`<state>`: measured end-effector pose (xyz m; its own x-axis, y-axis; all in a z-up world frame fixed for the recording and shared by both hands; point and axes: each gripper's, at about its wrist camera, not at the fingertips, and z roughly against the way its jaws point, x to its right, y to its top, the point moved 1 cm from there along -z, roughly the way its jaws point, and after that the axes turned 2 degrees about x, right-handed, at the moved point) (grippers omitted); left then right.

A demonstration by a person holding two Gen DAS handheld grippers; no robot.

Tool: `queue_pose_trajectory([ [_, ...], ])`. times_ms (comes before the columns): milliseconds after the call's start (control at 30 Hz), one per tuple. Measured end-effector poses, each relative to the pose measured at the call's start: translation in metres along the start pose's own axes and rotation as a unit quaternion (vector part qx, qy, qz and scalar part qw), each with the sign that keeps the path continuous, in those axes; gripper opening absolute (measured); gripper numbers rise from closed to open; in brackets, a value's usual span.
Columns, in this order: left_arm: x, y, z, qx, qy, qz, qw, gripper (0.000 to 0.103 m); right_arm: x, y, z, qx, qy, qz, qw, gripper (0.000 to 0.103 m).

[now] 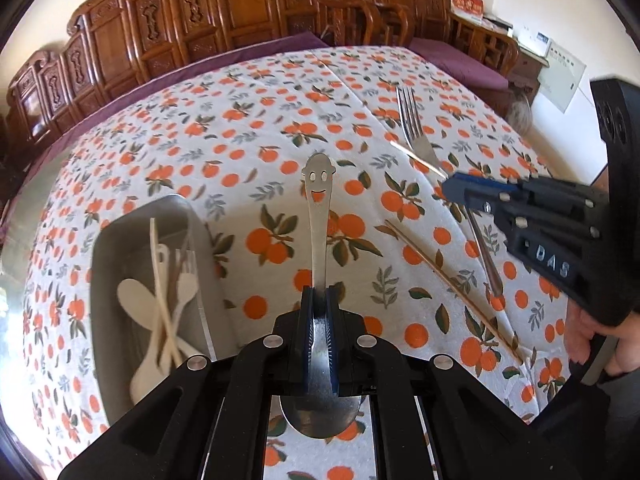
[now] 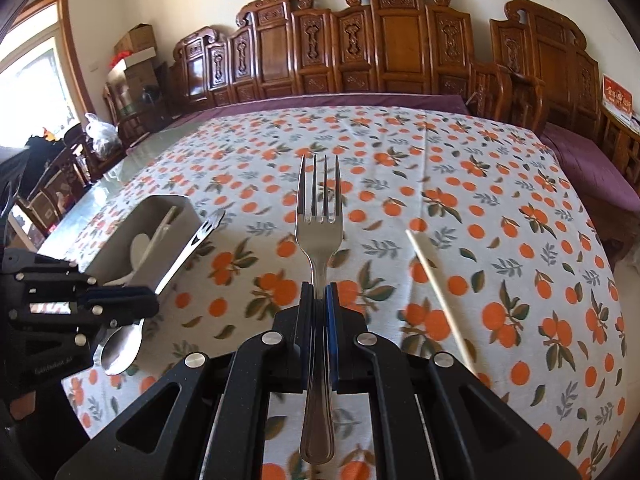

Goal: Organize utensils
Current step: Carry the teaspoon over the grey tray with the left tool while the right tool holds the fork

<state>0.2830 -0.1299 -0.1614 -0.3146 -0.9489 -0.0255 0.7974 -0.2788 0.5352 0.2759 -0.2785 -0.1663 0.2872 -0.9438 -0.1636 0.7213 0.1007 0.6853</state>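
Currently two items are in grip and one destination is in view. Left gripper (image 1: pixel 319 294): jaws closed on the steel spoon (image 1: pixel 319 216), clamped at the neck, with the bowl back under the gripper body and the smiley-faced handle end pointing forward, away from the camera; the long axis runs in line with the fingers. Right gripper (image 2: pixel 319 290): jaws closed on the steel fork (image 2: pixel 319 236), clamped on the stem below the tines, which point forward, with the handle trailing back beneath the gripper; this axis also runs in line with the fingers. Both pieces appear lifted off the orange-print tablecloth (image 2: pixel 460 168). Destination: the grey utensil tray (image 1: pixel 105 240), already holding several pale spoons and forks and a thin stick, lying forward and to the left of both grippers. In the left wrist view it sits just beside the spoon, on its left; in the right wrist view it lies beyond the left gripper, well apart from the fork. By this judgement the left hand is the nearer, and its spoon would need a short leftward carry, its axis swung toward the tray's length. Remaining loose: a thin wooden chopstick (image 2: pixel 440 300) on the cloth, to the right of the fork.
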Motion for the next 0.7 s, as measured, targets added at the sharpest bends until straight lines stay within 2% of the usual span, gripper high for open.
queue_pose_trajectory([
  [700, -0.065, -0.011, 0.042, 0.038, 0.022, 0.04, 0.9983, 0.005, -0.07, -0.005, 0.015, 0.015, 0.049, 0.021, 0.998, 0.008],
])
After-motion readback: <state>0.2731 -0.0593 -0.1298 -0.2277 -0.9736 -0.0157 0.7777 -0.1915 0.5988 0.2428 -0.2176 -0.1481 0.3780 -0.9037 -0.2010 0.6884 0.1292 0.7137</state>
